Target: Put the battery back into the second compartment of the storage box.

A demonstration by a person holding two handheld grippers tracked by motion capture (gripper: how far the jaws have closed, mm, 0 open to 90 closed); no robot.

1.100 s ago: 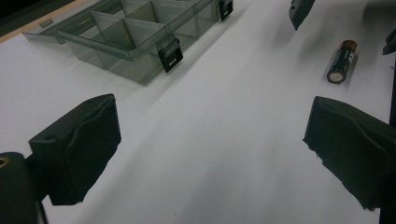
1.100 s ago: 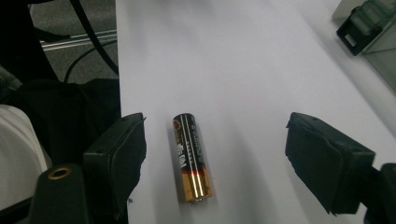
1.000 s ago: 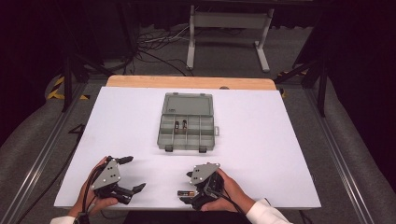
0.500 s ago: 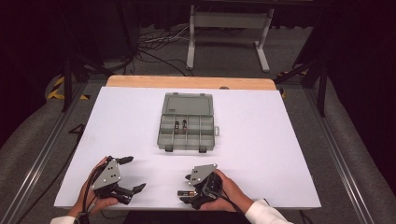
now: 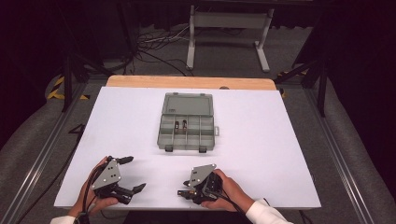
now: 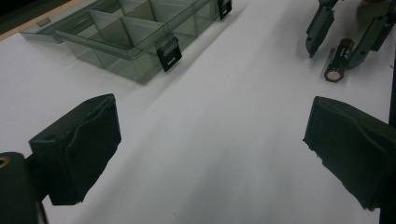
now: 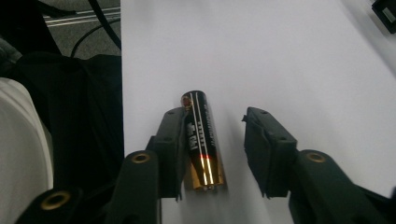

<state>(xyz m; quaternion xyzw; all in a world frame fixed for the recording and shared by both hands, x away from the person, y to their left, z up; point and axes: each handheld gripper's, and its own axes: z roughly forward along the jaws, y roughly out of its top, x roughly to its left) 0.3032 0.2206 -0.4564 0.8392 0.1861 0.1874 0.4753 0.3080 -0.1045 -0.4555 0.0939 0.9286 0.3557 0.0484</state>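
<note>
A grey compartment box (image 5: 187,123) lies open in the middle of the white table, with two batteries (image 5: 180,125) in one of its middle cells. My right gripper (image 5: 184,189) rests low near the front edge, pointing left. In the right gripper view, a black-and-gold battery (image 7: 201,137) lies flat on the table between the jaws of the open right gripper (image 7: 215,116); it touches the left pad, with a gap to the right pad. My left gripper (image 5: 128,175) sits at the front left, jaws spread wide with nothing between them (image 6: 215,140). It looks toward the box (image 6: 126,42) and that battery (image 6: 337,60).
The box's lid (image 5: 188,102) lies flat behind its cells, and two black latches (image 5: 168,148) face me. The white table top (image 5: 261,140) has a wooden strip (image 5: 187,82) at the far edge. Cables and a stand's legs are on the floor beyond.
</note>
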